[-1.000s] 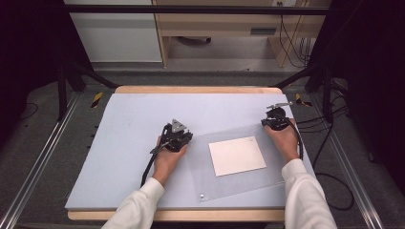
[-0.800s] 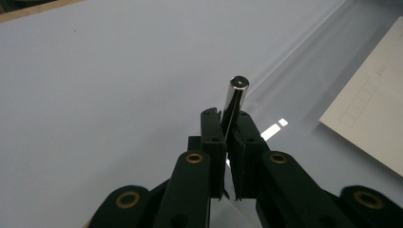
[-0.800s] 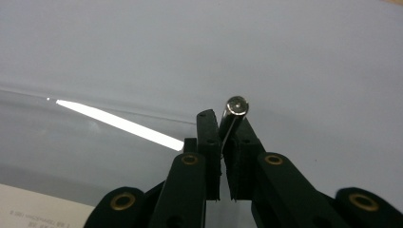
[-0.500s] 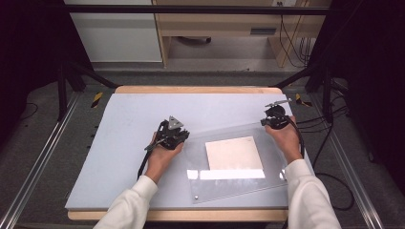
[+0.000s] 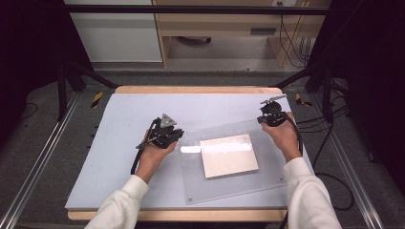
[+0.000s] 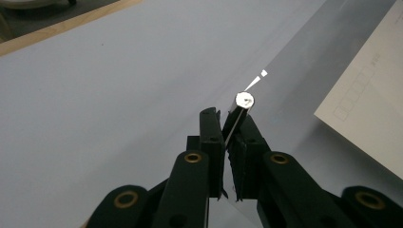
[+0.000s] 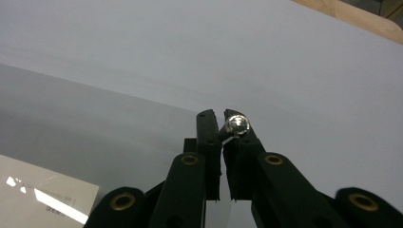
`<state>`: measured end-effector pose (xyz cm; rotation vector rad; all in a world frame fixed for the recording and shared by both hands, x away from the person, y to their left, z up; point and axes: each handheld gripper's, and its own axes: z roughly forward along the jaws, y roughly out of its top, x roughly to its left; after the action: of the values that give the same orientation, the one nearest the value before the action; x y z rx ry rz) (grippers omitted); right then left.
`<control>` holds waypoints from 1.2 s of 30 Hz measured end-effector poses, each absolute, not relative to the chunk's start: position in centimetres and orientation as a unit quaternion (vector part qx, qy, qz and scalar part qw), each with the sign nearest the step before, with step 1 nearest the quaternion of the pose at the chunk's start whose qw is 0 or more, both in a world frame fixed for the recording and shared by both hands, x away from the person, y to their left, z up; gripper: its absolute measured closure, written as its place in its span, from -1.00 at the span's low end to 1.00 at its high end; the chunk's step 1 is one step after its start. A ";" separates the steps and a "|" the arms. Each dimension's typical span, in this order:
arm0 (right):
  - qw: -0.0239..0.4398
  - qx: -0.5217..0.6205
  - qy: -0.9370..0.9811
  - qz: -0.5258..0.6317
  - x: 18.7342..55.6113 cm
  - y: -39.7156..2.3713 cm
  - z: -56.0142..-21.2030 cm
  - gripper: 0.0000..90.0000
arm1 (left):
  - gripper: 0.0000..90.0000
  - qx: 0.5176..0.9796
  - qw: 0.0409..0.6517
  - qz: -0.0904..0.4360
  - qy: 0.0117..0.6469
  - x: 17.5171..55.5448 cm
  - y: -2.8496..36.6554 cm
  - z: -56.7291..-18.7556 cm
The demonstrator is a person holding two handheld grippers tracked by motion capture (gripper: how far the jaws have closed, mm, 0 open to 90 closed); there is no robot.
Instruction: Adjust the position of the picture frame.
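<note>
High view: clear acrylic sheet [image 5: 229, 164] over the right-hand half of the blue-grey worktop [image 5: 124, 124], gripped at its two far corners. Far edge raised off the surface, near edge low toward the person, a bright strip of glare across the middle. Beneath it, flat on the worktop, a pale sheet of paper [image 5: 229, 156], seen through the plastic. Small metal studs at the sheet's corners, one at the near left [image 5: 190, 198] and one at the near right.

Left gripper [image 5: 168, 134] at the far left corner of the sheet, held by the left hand [image 5: 152, 155] in a white sleeve, grey three-cornered plate on top. Right gripper [image 5: 272, 116] at the far right corner, in the right hand [image 5: 285, 136], cable trailing down the wrist.

Left gripper view: jaws clenched on the thin edge of the acrylic sheet [image 6: 304, 71], the edge caught as a bright line between the pads, a shiny round stud [image 6: 244, 100] just past the tips. Corner of the paper [image 6: 370, 114] at the right, printed with a row of small boxes.

Right gripper view: jaws likewise clamped tight on the acrylic sheet [image 7: 95, 128], another stud [image 7: 237, 125] right at the tips, against the right-hand jaw. Paper [image 7: 43, 194] visible low at the left through the plastic. Wooden rim of the worktop [image 7: 361, 19] at the top right.
</note>
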<state>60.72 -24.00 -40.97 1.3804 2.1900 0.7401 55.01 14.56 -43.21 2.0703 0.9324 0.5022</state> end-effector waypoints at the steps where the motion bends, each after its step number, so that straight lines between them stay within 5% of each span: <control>1: 0.222 0.499 0.794 0.266 60.7 -23.8 -40.7 0.90 | 0.86 0.817 0.398 0.196 0.370 55.0 14.7 -43.1; 36: 0.216 0.467 0.817 0.263 60.2 -18.7 -38.5 0.90 | 0.84 0.814 0.389 0.206 0.379 54.6 20.1 -40.5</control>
<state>60.20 -18.67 -38.54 1.2932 2.2630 0.7278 54.60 20.09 -40.52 2.0688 0.9632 0.5246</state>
